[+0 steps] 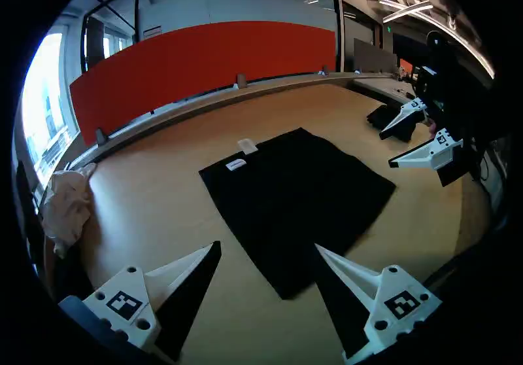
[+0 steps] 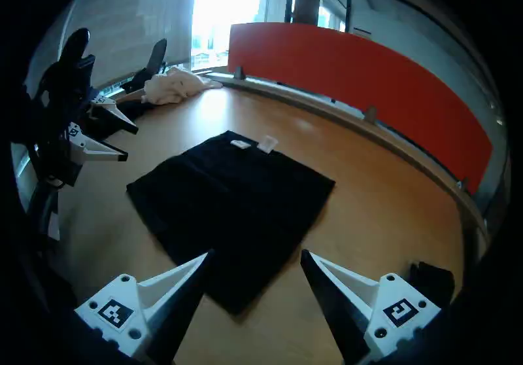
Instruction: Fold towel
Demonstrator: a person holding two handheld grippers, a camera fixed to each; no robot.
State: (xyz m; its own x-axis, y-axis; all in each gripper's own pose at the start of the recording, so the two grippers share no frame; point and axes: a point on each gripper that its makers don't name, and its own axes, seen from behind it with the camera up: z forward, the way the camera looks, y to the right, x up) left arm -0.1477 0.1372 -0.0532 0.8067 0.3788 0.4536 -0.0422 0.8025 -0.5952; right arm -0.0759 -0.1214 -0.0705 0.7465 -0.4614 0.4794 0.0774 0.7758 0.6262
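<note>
The black towel (image 1: 297, 201) lies flat on the table (image 1: 157, 195), its near corner between the fingertips. The left gripper (image 1: 267, 246) and right gripper (image 2: 256, 254) stand wide open, holding nothing. The cloth is probably soft, light and limp; pinch it at the corners.

The left gripper view sits low over the near edge of the table (image 1: 163, 195). It faces across the black towel (image 1: 297, 195) toward the red partition (image 1: 202, 57), with the right gripper (image 1: 386, 150) far right. The right gripper view looks in from an adjoining side, about as close. There the partition runs along the right and the left gripper (image 2: 132, 144) is at left. Both views share the towel, table, partition and beige cloth heap (image 2: 173, 84).
</note>
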